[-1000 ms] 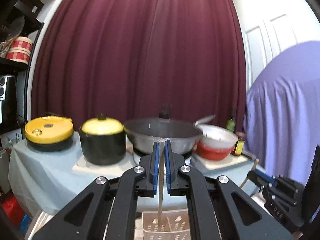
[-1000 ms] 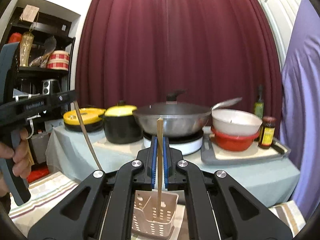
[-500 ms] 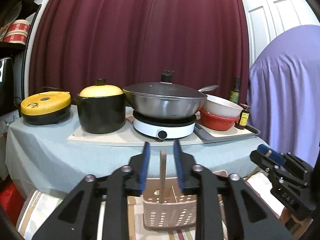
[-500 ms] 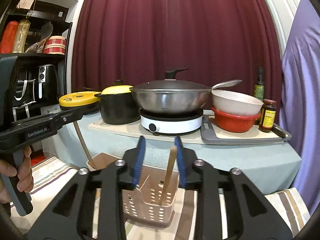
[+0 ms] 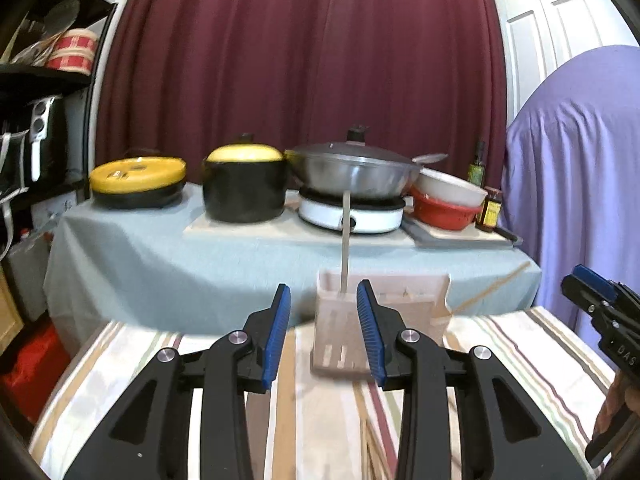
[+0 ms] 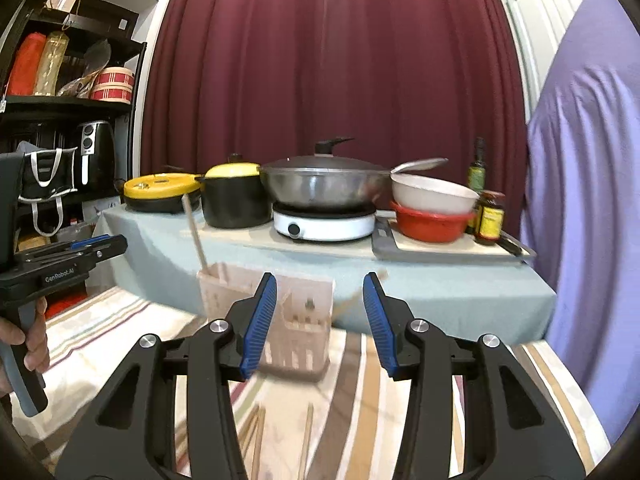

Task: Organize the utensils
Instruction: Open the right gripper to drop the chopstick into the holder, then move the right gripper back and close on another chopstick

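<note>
Both grippers now stand released: the left gripper (image 5: 323, 326) and right gripper (image 6: 319, 322) show blue-padded jaws spread wide, holding nothing, where a second ago each was clamped on a wooden stick. Those sticks now stand in the beige perforated plastic utensil caddy (image 5: 380, 328) on the striped cloth (image 5: 500, 344): one upright wooden chopstick (image 5: 345, 240), one leaning wooden chopstick (image 5: 492, 286) at its right. More loose wooden chopsticks (image 6: 306, 436) lie on the cloth nearby, judged still to be sorted.
</note>
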Demonstrator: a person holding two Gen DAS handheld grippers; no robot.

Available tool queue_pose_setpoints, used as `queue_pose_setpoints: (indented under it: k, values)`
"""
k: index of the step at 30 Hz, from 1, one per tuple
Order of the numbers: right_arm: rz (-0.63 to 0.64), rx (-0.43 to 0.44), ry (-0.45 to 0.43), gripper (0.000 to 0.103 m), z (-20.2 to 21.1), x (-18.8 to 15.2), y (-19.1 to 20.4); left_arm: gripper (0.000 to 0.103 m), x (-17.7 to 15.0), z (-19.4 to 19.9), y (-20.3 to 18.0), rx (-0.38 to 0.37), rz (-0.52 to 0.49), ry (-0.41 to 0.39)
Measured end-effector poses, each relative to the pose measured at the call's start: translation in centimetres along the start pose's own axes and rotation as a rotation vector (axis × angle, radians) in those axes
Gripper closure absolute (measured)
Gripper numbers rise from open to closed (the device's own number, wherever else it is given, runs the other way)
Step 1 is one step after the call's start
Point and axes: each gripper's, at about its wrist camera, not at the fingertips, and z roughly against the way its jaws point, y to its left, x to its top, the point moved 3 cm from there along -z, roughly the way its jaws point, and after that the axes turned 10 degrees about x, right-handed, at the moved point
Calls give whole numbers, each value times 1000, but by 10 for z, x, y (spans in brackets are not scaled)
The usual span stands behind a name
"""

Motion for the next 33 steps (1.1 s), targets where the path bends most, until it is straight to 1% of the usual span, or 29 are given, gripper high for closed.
queue_pose_setpoints:
  k: [3, 6, 11, 13, 18, 25, 26, 27, 28, 32, 33]
  values:
    - [9, -23, 16, 59, 21, -21, 4, 67, -20, 15, 3, 21, 3, 19]
    - [-12, -17, 54, 59, 37, -46, 6, 62, -42, 27, 4, 27, 6, 56]
    - [-16, -14, 136, 59, 57, -92, 16, 62, -78, 41, 8, 47, 4, 135]
    - [-19, -17, 166, 59, 65, -111, 19, 62, -93, 47, 12, 55, 5, 154]
    - [-35, -10, 210, 59, 76, -143, 26, 62, -128, 61, 13, 65, -15, 192]
    - [-30, 17, 239, 62, 80, -170, 39, 62, -165, 72, 12, 60, -35, 232]
    - [-31, 22, 246, 63, 80, -175, 40, 62, -170, 73, 11, 57, -36, 238]
    - [-33, 24, 250, 67, 80, -178, 41, 62, -173, 74, 10, 55, -38, 241]
    - [-40, 27, 258, 69, 79, -182, 41, 62, -176, 76, 10, 53, -39, 244]
    - [-53, 29, 277, 72, 77, -192, 41, 62, -187, 78, 7, 37, -36, 263]
    - [-56, 31, 281, 75, 76, -193, 41, 62, -190, 78, 7, 34, -34, 269]
